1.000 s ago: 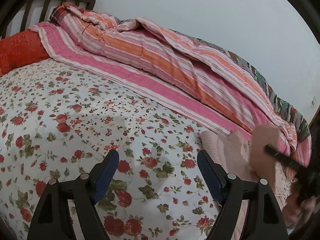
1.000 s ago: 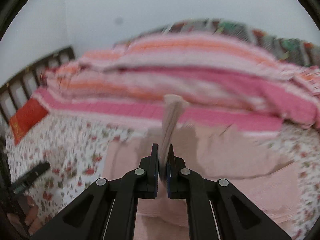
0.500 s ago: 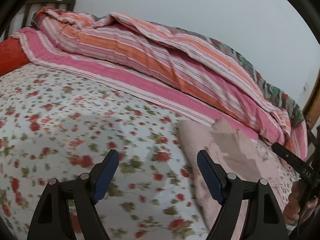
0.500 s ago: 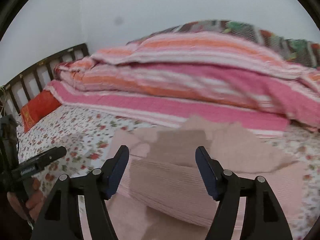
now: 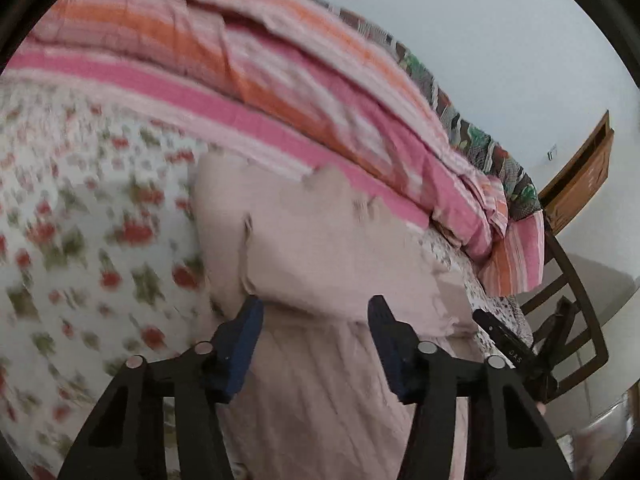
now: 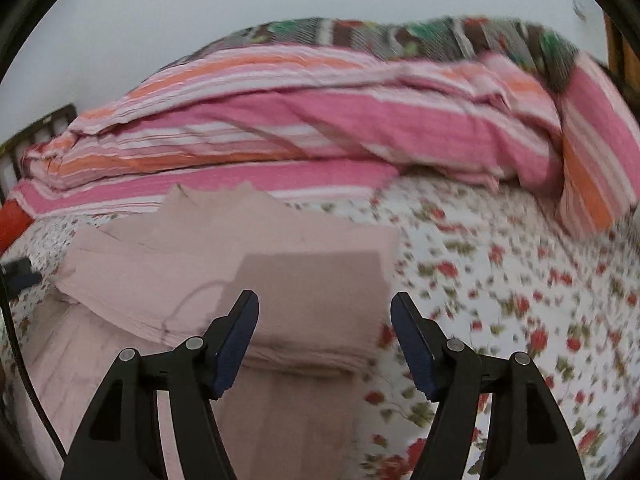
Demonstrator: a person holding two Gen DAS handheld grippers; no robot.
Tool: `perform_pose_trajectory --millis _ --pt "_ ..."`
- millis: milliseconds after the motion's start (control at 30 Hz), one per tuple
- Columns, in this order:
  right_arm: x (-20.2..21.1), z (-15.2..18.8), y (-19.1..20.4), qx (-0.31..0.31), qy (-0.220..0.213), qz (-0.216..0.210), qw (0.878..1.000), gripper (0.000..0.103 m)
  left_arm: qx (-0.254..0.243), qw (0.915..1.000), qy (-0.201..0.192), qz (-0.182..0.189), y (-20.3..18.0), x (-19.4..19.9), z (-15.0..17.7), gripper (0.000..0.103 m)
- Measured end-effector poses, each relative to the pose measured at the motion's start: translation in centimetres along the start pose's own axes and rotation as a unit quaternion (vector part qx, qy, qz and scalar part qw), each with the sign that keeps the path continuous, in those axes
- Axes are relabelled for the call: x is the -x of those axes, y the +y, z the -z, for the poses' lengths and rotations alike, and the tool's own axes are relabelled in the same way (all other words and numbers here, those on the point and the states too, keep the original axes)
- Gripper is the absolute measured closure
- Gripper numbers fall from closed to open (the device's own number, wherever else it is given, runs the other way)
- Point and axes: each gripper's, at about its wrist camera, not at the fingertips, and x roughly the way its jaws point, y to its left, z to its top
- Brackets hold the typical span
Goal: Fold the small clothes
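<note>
A pale pink ribbed garment (image 5: 320,248) lies on the floral bed sheet (image 5: 80,216), with one part folded over the rest. It also shows in the right wrist view (image 6: 240,264). My left gripper (image 5: 314,320) is open and empty, just above the garment's near folded edge. My right gripper (image 6: 324,312) is open and empty, over the garment's right side. The right gripper's tip (image 5: 508,346) shows at the right of the left wrist view.
A pink and orange striped quilt (image 6: 320,128) is heaped along the back of the bed. A dark wooden bed frame (image 5: 572,280) and a brown wooden door (image 5: 580,176) stand at the right. A red pillow (image 6: 12,220) lies far left.
My right gripper opened and let go of the garment's flap, which now lies folded flat. My left gripper swung right, over the garment. Both views are blurred by motion.
</note>
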Motion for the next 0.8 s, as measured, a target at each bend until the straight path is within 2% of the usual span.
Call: perform_pose_trajectory --millis 67,167,433,567,633,700,733,800 --pt "-0.3 0.0 -0.7 -0.014 0.011 -0.017 1.000 0.035 -0.012 0.9998 0.005 -0.012 -0.5 -0.7 0.4 0.053" --pt "-0.4 0.5 -0.6 -0.008 0.014 -0.020 1.000 0.035 -0.025 0.9993 0.004 -0.029 -0.9 -1.5 0.6 0.053" --pt "-0.3 0.9 0.1 0.013 0.012 -0.020 1.000 0.035 0.021 0.9992 -0.007 -0.034 -0.1 -2.9 -0.6 0.057" --pt "-0.6 0.8 -0.1 0.009 0.017 -0.022 1.000 0.035 0.039 0.9974 -0.019 -0.057 0.2 -3.6 -1.3 0.058" --pt "-0.6 0.7 -0.4 0.003 0.020 -0.026 0.999 0.035 0.040 0.9960 -0.023 -0.076 0.2 -4.0 -1.6 0.066" --pt "-0.6 0.5 -0.6 -0.004 0.018 -0.031 0.999 0.035 0.044 0.9954 -0.025 -0.082 0.3 -4.5 -2.0 0.092" --pt "-0.6 0.2 -0.8 -0.006 0.019 -0.035 0.999 0.035 0.042 0.9955 -0.027 -0.080 0.2 -4.6 -2.1 0.096" --pt "-0.4 -0.5 -1.2 -0.016 0.010 -0.042 0.999 0.035 0.028 0.9949 -0.061 -0.076 -0.4 -3.8 -2.3 0.097"
